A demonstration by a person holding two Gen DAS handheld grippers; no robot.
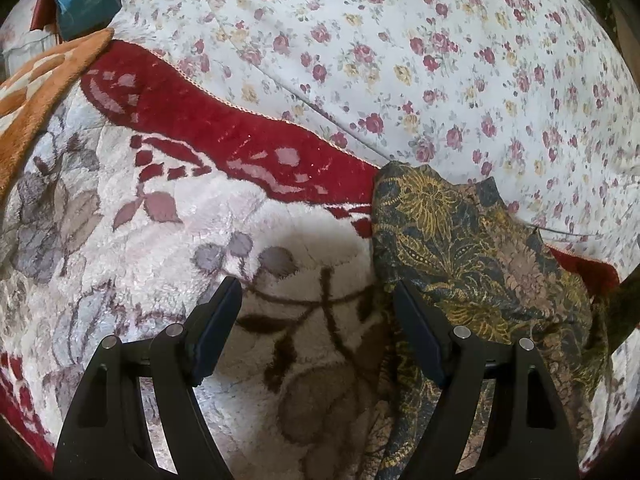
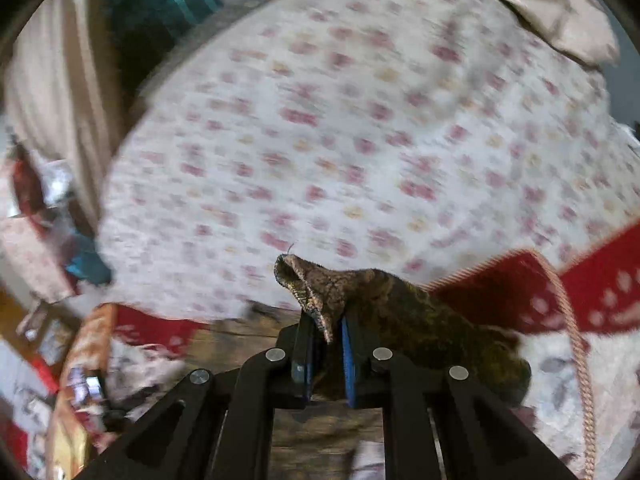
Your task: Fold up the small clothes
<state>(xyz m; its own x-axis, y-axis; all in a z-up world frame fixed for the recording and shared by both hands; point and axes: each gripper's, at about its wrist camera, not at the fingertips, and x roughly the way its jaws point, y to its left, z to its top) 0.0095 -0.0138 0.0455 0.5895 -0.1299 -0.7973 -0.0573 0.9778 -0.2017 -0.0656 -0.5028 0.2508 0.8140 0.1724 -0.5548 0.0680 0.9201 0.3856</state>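
Note:
A small dark garment with a gold and brown floral print (image 1: pixel 472 248) lies crumpled on a fluffy white and red blanket (image 1: pixel 160 216). My left gripper (image 1: pixel 316 300) is open and empty, low over the blanket, with its right finger against the garment's left edge. My right gripper (image 2: pixel 326 330) is shut on a corner of the same garment (image 2: pixel 316 284) and holds it raised, the rest hanging to the right behind the fingers. The right wrist view is blurred by motion.
A white bedsheet with pink and yellow roses (image 1: pixel 400 52) covers the bed beyond the blanket. An orange patterned blanket (image 1: pixel 36 92) lies at the far left. A teal bag (image 1: pixel 86 0) sits at the top left.

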